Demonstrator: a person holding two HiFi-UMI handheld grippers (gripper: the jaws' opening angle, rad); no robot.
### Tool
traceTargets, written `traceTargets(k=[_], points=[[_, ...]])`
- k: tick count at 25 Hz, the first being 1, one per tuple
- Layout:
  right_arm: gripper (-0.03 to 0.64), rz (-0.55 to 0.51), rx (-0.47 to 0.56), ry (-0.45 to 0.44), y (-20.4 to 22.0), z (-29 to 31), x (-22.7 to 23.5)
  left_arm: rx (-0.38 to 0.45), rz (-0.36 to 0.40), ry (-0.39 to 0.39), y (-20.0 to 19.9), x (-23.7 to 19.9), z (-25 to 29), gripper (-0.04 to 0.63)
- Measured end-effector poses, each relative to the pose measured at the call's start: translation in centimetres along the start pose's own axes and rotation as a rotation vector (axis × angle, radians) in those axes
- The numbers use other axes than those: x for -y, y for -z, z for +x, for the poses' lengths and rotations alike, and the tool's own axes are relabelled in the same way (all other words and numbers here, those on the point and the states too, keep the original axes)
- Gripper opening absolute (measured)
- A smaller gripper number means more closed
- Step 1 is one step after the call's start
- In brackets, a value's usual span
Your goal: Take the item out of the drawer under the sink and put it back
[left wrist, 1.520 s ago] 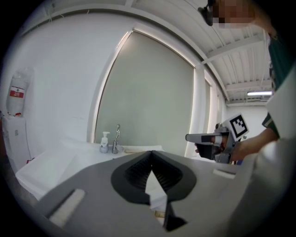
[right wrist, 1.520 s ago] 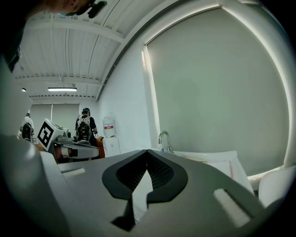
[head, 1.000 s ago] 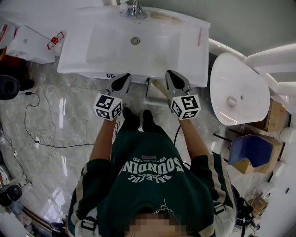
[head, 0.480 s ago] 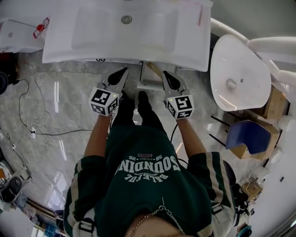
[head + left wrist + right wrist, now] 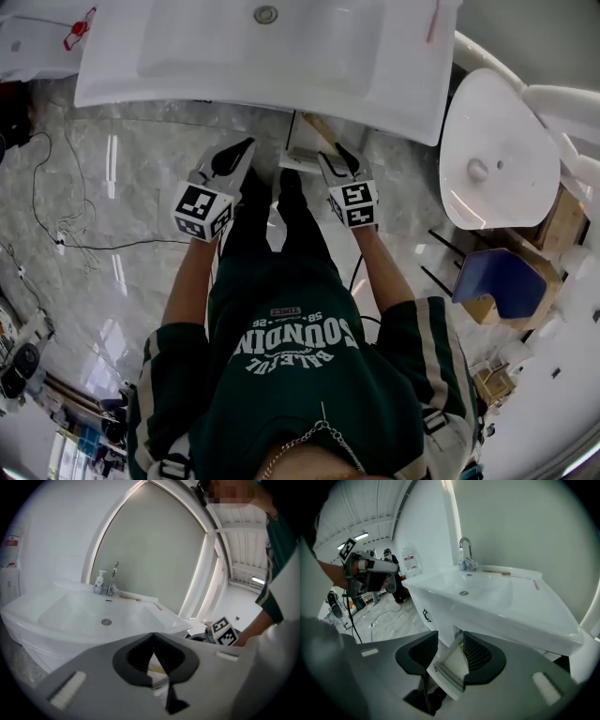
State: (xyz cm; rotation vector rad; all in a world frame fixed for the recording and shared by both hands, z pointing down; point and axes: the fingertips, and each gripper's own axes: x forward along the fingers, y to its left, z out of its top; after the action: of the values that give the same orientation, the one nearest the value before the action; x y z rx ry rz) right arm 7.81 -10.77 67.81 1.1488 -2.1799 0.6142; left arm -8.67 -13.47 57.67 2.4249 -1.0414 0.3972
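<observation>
A white sink (image 5: pixel 394 56) hangs on the wall, and a narrow white drawer (image 5: pixel 302 150) stands pulled out under its front edge. What lies inside the drawer I cannot make out. My right gripper (image 5: pixel 339 155) is at the drawer's right. Its jaws are opening, and the drawer's front edge (image 5: pixel 450 670) shows in the gap with neither pad pressed on it. My left gripper (image 5: pixel 240 150) hovers left of the drawer. In the left gripper view the left gripper (image 5: pixel 153 641) is shut on nothing, its tips touching, with the sink (image 5: pixel 70 616) beyond.
A white oval fixture (image 5: pixel 492 159) stands to the right of the sink, with a blue seat (image 5: pixel 502 281) and a cardboard box (image 5: pixel 562 225) beyond it. Cables (image 5: pixel 56 234) trail over the marble floor at left. The person's legs stand just before the drawer.
The sink has slid up the head view, and both grippers now sit lower under its front edge beside the drawer. The right jaws, shut earlier, have parted.
</observation>
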Motion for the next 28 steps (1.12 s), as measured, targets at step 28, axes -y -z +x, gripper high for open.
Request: traceTargets(k=[28], points=[[0.163, -0.246, -0.525, -0.003, 17.7, 18.2, 7.2, -0.154, -0.132, -0.085, 11.1, -1.1, -1.7, 0.049]])
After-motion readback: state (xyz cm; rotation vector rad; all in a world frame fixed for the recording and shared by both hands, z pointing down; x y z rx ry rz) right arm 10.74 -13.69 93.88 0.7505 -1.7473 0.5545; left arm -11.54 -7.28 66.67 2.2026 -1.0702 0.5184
